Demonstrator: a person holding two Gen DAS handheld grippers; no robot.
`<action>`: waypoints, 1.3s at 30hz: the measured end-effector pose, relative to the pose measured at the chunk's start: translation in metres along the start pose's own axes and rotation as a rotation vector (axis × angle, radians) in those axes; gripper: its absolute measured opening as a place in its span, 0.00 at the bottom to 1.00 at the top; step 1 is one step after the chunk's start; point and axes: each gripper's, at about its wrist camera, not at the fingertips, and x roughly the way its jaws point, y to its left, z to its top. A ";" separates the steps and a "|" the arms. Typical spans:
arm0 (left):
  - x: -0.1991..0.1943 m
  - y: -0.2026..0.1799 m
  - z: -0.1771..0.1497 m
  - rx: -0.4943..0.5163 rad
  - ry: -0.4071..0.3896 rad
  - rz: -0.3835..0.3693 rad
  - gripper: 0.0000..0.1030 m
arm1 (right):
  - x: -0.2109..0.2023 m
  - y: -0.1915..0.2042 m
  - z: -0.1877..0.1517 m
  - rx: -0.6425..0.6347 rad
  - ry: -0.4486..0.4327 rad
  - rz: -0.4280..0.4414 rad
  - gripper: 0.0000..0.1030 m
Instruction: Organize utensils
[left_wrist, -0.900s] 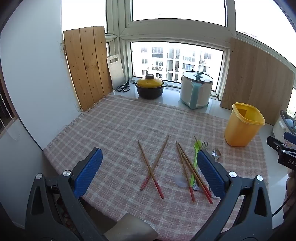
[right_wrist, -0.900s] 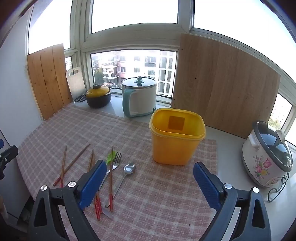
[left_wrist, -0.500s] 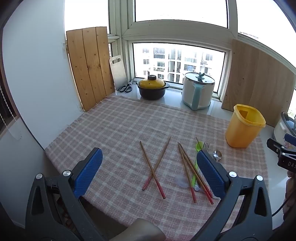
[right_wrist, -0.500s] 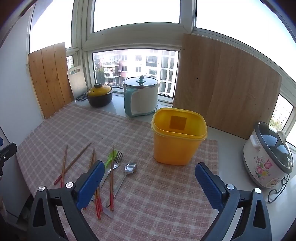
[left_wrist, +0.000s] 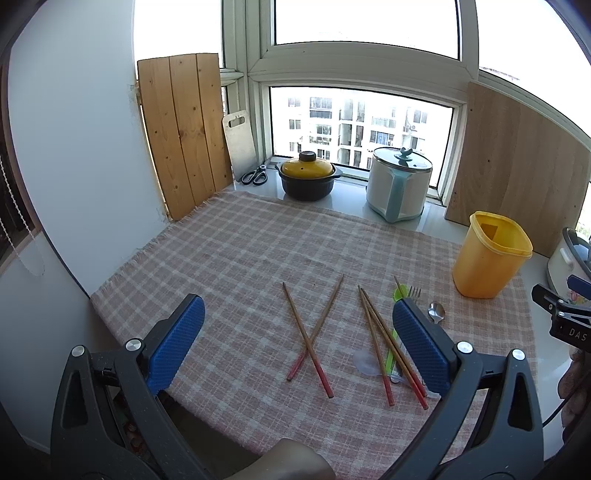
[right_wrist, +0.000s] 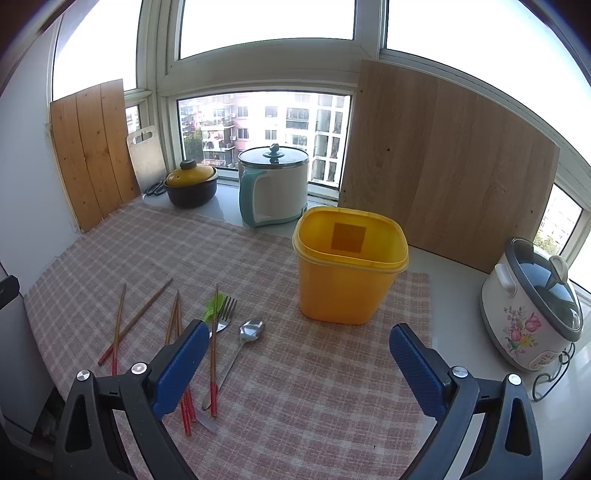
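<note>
Utensils lie on a pink checked cloth (left_wrist: 240, 258): two crossed red-tipped chopsticks (left_wrist: 308, 338), more chopsticks (left_wrist: 384, 347) beside them, a green spoon (right_wrist: 213, 306), a fork (right_wrist: 226, 312) and a metal spoon (right_wrist: 251, 330). An empty yellow tub (right_wrist: 349, 269) stands upright to their right; it also shows in the left wrist view (left_wrist: 487, 254). My left gripper (left_wrist: 295, 339) is open and empty above the cloth's near edge. My right gripper (right_wrist: 295, 365) is open and empty, in front of the tub.
On the windowsill stand a black pot with a yellow lid (left_wrist: 308, 179), a white and teal cooker (left_wrist: 400, 184), scissors (left_wrist: 255, 175) and a cutting board (left_wrist: 240, 142). Wooden boards (right_wrist: 443, 162) lean at both sides. A flowered rice cooker (right_wrist: 532, 306) stands at the right.
Both grippers have drawn back and risen slightly, so the table sits a little farther away. Nothing on the cloth has moved.
</note>
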 end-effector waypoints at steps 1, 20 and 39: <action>0.000 0.000 0.000 0.001 -0.001 -0.001 1.00 | 0.000 -0.001 0.000 0.002 -0.001 -0.003 0.96; 0.007 0.004 0.006 -0.012 -0.008 0.000 1.00 | 0.009 0.002 -0.001 0.017 0.025 0.027 0.93; 0.009 0.003 0.005 -0.013 -0.010 -0.002 1.00 | 0.013 0.000 -0.001 0.033 0.053 0.023 0.94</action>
